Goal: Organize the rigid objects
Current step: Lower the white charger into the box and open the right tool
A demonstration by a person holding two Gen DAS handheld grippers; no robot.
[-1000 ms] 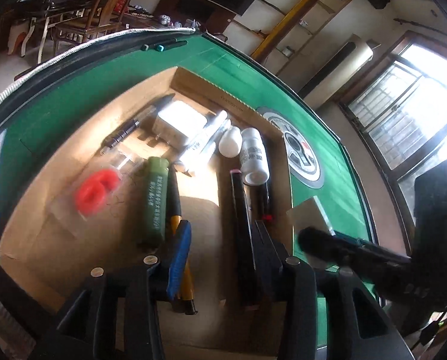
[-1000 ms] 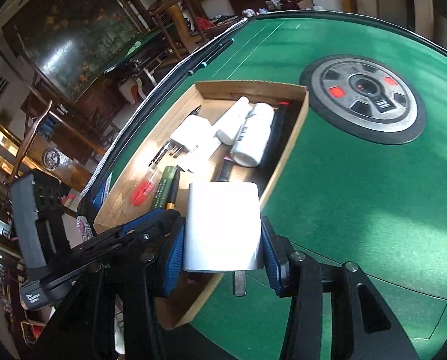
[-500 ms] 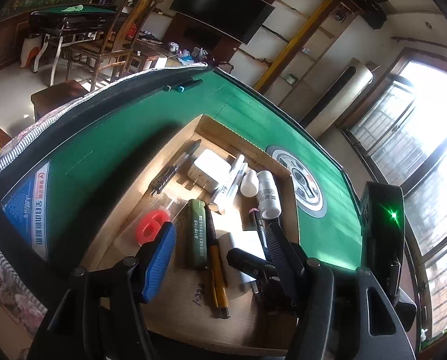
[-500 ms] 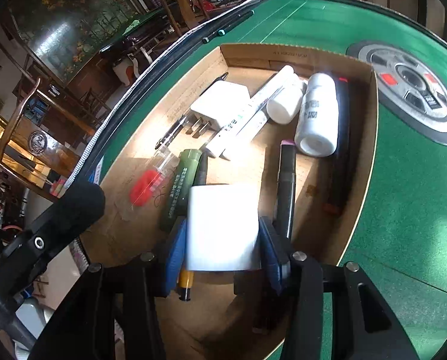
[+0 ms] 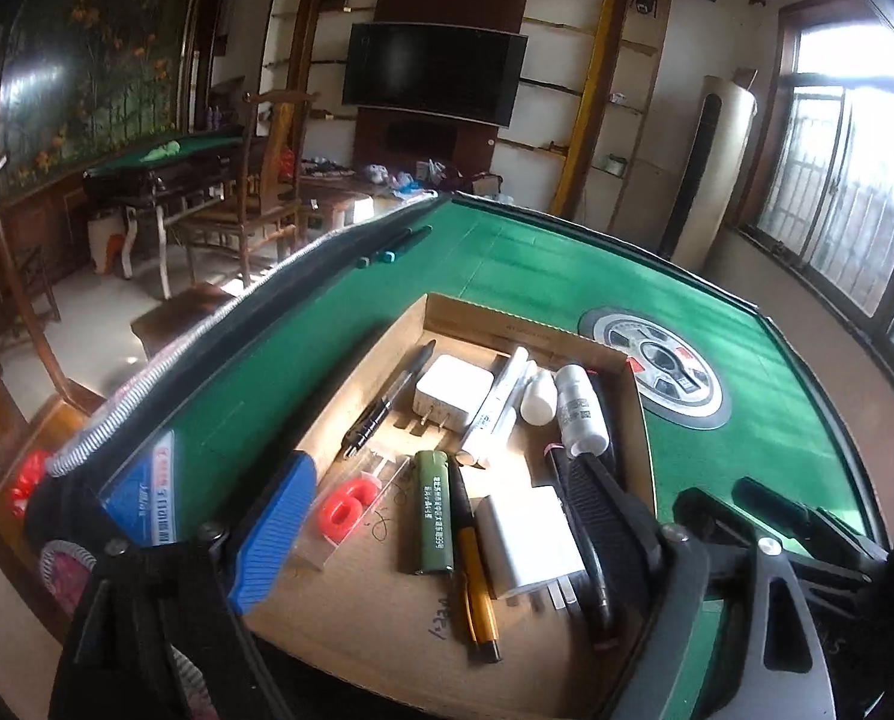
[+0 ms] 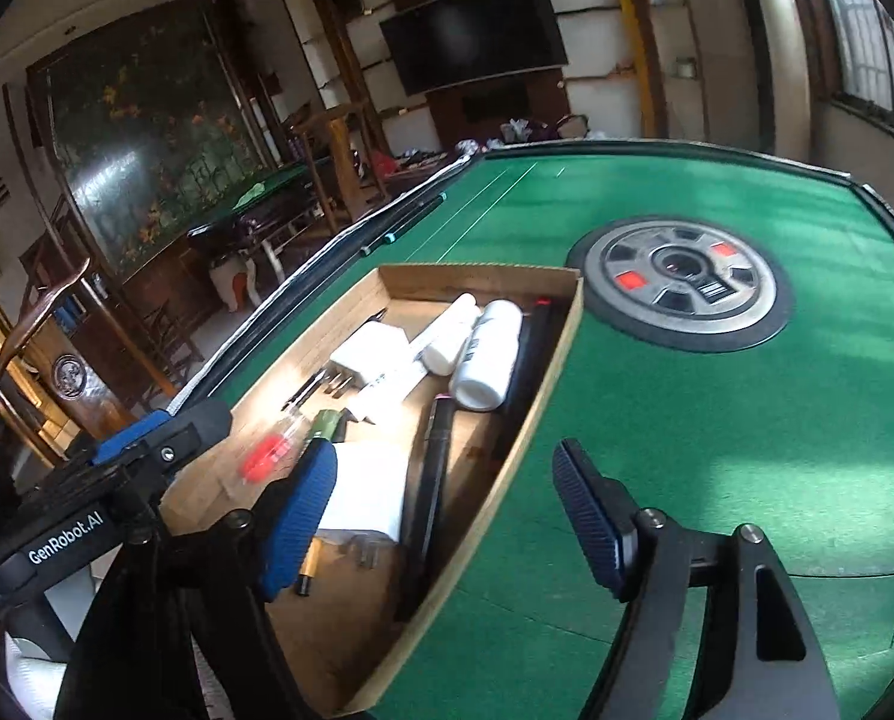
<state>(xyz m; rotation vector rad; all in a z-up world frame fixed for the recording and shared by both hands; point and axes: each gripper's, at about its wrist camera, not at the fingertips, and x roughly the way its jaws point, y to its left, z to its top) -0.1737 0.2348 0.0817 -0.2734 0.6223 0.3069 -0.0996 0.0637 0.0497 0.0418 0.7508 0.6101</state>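
Note:
A shallow cardboard tray (image 5: 435, 303) (image 6: 567, 336) lies on the green table. In it lie two white chargers, one near (image 5: 531, 531) (image 6: 366, 492) and one far (image 5: 453, 390), a green battery (image 5: 434, 510), white bottles (image 5: 579, 408) (image 6: 486, 354), white markers (image 5: 495, 405), pens and a red piece in clear plastic (image 5: 345, 507). My left gripper (image 5: 435, 525) is open and empty above the tray's near end. My right gripper (image 6: 447, 516) is open and empty above the tray's near right rim, with the near charger lying free below its left finger.
A round grey dial (image 5: 657, 363) (image 6: 681, 282) is set into the table's middle, right of the tray. Two dark pens (image 5: 393, 246) lie near the far left table edge. Chairs and another green table stand beyond the left edge.
My right gripper opened and let go of the white charger, which now lies in the tray, then drew back. My left gripper rose and pulled back from the tray.

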